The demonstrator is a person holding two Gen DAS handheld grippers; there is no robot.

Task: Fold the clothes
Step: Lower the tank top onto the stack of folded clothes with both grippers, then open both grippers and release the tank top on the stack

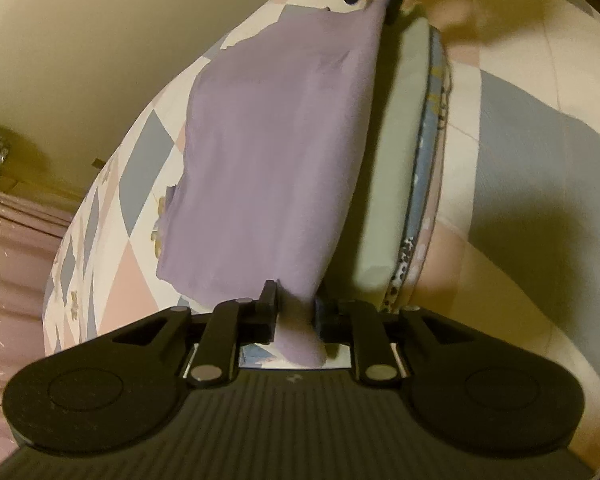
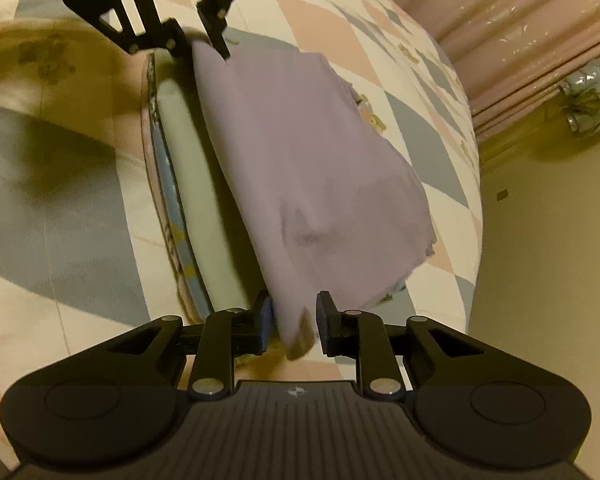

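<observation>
I have a soft, pale purple piece of clothing held up by one long edge, with one tool at each end of that edge. My left gripper has its two black fingers pinched close on a bunch of the purple cloth, so it is holding that corner. My right gripper has cloth between its fingers too, but there is a small gap on one side in its own view, so I cannot tell if it is squeezing tight or letting go. Holding both ends at once keeps the edge straight, so the cloth hangs like a little curtain and does not crumple. The rest of the purple cloth slopes down and lies on the bed cover with pink, grey and white squares. Right next to the raised edge lies a flat, pale green folded thing with a blue patterned rim, maybe clothes stacked there already, but I cannot be sure. The purple cloth looks like it has more than one layer at its far end, so I think it is partly folded. Beside the bed is a pink curtain. Both pictures are a bit blurry.
</observation>
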